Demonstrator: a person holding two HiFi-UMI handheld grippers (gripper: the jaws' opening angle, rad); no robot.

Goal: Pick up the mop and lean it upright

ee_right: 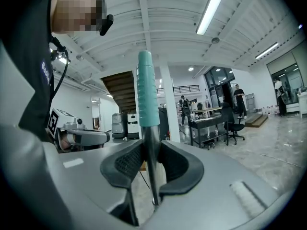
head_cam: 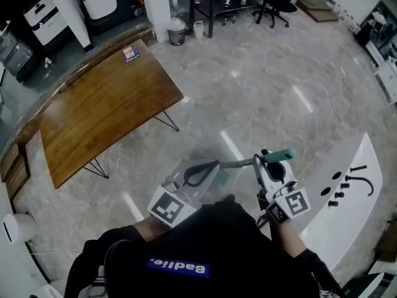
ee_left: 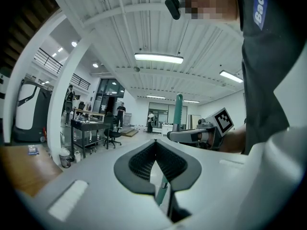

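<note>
Mop point(head_cam: 239, 162): held level, right of the wooden table point(head_cam: 105, 110);
Right gripper point(ee_right: 152, 163): clamped on the shaft below the teal grip point(ee_right: 146, 90); hold firm;
Left gripper point(ee_left: 156, 164): closed round the shaft; steer that end floorward as you raise the grip

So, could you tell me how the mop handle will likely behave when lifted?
Probably stiff: the mop handle runs straight from the left gripper to the right gripper. Its bare metal may slip there; the teal grip looks less slippery.
</note>
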